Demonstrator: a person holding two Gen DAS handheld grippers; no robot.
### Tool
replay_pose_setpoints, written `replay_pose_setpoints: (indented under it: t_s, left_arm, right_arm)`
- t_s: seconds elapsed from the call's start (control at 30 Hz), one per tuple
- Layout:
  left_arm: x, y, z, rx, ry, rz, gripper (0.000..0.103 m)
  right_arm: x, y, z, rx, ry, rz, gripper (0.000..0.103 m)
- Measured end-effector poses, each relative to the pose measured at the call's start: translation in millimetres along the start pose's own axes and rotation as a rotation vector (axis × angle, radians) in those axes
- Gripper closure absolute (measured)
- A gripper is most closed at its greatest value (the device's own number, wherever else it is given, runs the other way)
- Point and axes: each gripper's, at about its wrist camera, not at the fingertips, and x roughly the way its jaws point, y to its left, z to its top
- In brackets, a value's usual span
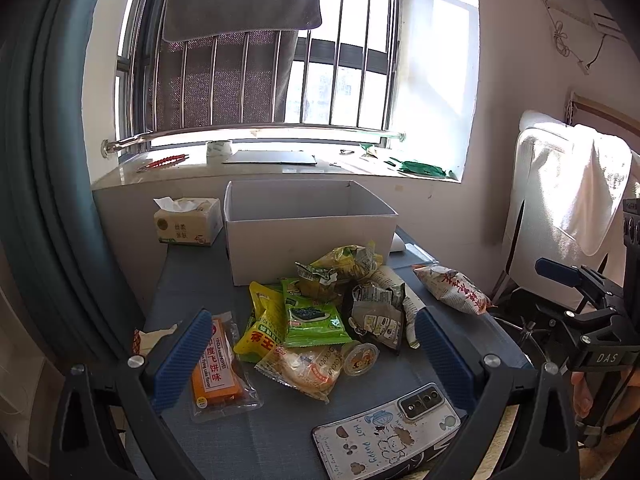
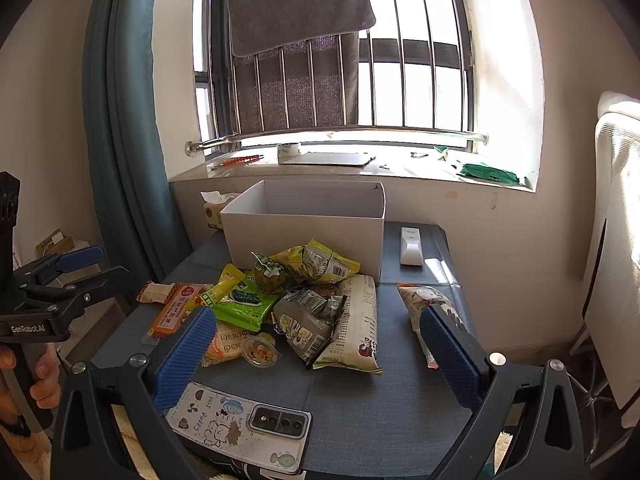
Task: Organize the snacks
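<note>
A pile of snack packets lies on the blue table before an empty white box. Among them are an orange flying-cake packet, a green seaweed packet, a yellow packet, a grey packet, a small jelly cup and a red-and-white bag off to the right. My left gripper hovers open over the pile's near side. My right gripper is open too, nothing between its fingers.
A phone in a cartoon case lies at the table's near edge. A tissue pack stands left of the box, a white remote to its right. A white chair stands on the right, a curtain on the left.
</note>
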Motion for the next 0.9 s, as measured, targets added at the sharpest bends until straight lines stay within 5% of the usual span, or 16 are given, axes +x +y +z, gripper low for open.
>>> replay_pose_setpoints:
  t_s: [0.9]
  left_arm:
    - [-1.7,2.7,-1.6,0.004,-0.002,0.010,0.000]
  right_arm:
    - [-0.6,-0.7,-1.6,-0.001,0.000,0.002,0.000]
